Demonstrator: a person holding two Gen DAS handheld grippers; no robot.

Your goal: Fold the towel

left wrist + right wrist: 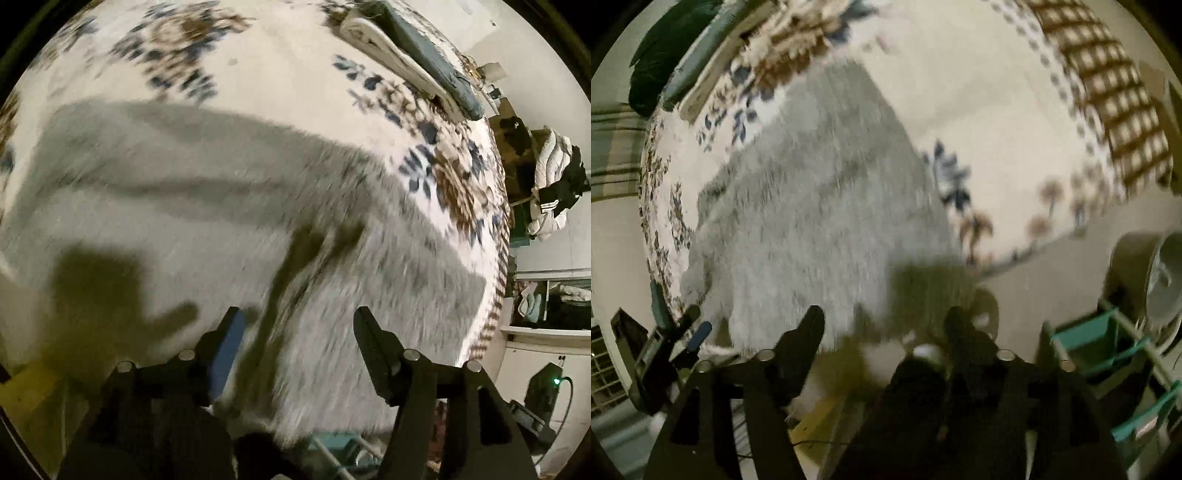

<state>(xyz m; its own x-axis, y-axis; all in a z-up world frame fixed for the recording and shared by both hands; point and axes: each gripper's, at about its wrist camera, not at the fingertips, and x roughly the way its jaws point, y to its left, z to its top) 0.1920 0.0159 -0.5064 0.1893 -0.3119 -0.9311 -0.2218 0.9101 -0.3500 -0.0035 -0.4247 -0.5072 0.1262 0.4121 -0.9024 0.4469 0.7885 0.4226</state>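
Item: grey towel (229, 206), shaggy pile, lying flat on a bed with a flower-patterned cover (258, 62); a crease or folded edge runs across it in the left wrist view. Position relative to tools: the towel lies directly below and ahead of both grippers, its near edge at or past the near edge of the bed, its long axis apparently running away from the near edge toward the far side in the right wrist view, though blur leaves this uncertain. Left gripper (297, 321): jaws apart, nothing between the pads, poised above the towel's near portion. Right gripper (884, 321): jaws likewise apart and empty, above the towel's near right corner. Neither hand is clearly nearer; both hang over the near edge, so the next grasp probably falls there. Surface: soft bedding, cream ground, blue and brown print, checked border at the far right. Room: folded linens (413, 59) at the far side of the bed, teal rack (1108, 343) near right, dim light, heavy motion blur.
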